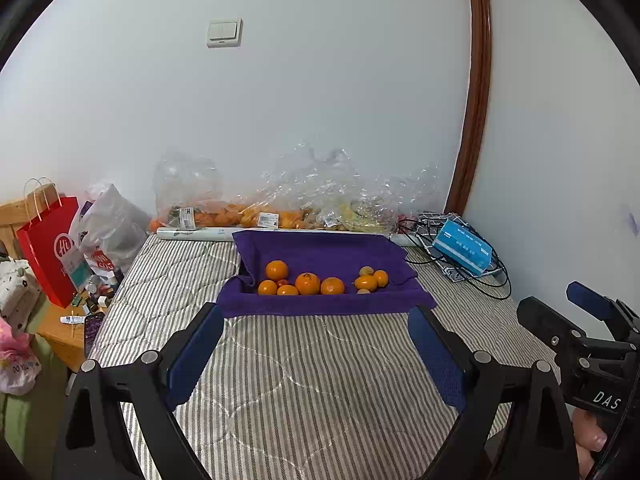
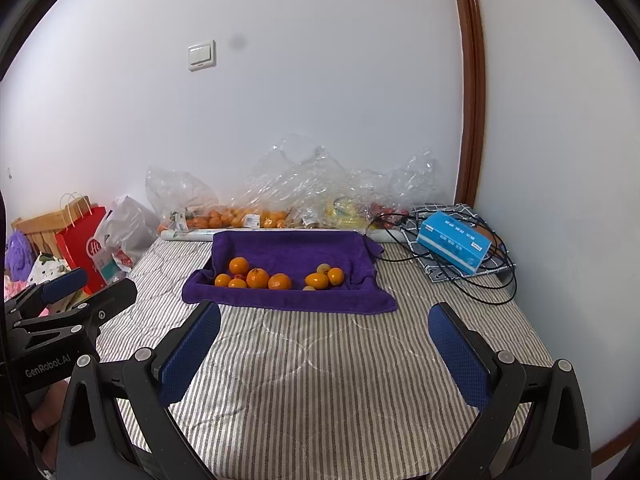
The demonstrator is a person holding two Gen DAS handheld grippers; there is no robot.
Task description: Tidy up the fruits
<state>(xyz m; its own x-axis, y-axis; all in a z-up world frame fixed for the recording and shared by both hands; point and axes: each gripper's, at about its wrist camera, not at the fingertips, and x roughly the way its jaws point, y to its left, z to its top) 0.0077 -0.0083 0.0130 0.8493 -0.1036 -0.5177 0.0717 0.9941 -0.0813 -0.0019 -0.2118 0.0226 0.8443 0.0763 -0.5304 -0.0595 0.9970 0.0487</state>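
Left wrist view shows the left gripper [image 1: 316,344] wide open with nothing in it, over the striped bed [image 1: 320,380]. Right wrist view shows the right gripper [image 2: 324,340] wide open and empty too. Oranges [image 2: 258,278] sit in the purple towel box [image 2: 288,302] near the bed's far edge.

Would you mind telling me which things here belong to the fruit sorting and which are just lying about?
For the job:
- oranges on the purple towel
- small pale fruits beside them
- bagged fruit along the wall
- left gripper and right gripper, jaws open, empty

Lying about:
- blue box
- black cables
- red paper bag
- wall switch
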